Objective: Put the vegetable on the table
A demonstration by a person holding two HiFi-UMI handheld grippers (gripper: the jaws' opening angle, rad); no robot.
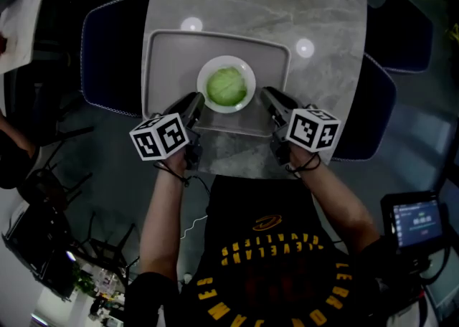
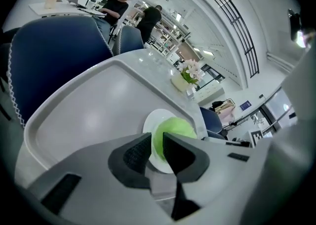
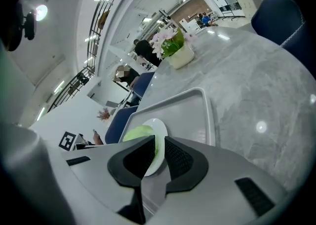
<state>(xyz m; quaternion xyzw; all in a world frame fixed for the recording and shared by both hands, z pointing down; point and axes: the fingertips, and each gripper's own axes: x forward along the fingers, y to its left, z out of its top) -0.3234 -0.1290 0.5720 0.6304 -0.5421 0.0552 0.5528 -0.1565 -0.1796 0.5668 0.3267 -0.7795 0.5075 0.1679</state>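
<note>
While nothing is gripped, step: approach.
Left tool (image 2: 157, 142): jaws narrowly apart, empty, at plate's (image 1: 246, 74) 8 o'clock.
Right tool (image 3: 159, 145): likewise, 4 o'clock.
Vegetable (image 1: 226, 86): on plate, inside tray (image 1: 165, 53) on desk (image 1: 330, 17).
Advice: widen jaws, take opposite rims, lift level.

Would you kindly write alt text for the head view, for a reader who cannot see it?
A green leafy vegetable sits on a white plate on a grey tray, on a grey marbled table. Seen from above, a person's left gripper and right gripper flank the plate, tips by its rim.
</note>
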